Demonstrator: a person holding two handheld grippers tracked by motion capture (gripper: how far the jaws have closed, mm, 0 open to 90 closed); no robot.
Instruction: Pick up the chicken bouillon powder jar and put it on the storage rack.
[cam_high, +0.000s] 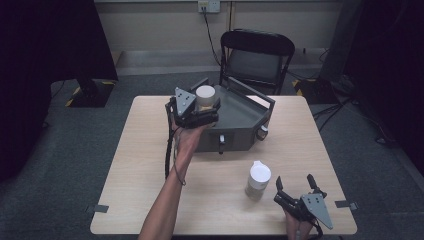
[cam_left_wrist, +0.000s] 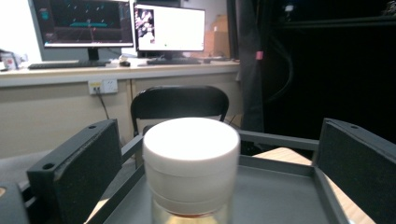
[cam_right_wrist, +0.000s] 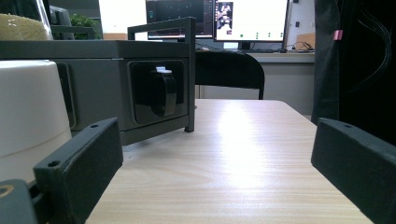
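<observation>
High view, your left tongs (cam_high: 209, 106) spread wide around a white-lidded jar (cam_high: 205, 96) standing in the grey tray (cam_high: 245, 120), pads clear of it, your right tongs (cam_high: 296, 185) wide and empty low over the counter (cam_high: 150, 165), second jar (cam_high: 258, 180) just beside them.

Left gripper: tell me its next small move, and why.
Probably draw the left gripper straight back from the white-capped jar. The jar stands upright in the grey tray, and both jaws stand wide with gaps on either side of the cap, so it looks released. A straight retreat should avoid knocking it over.
</observation>
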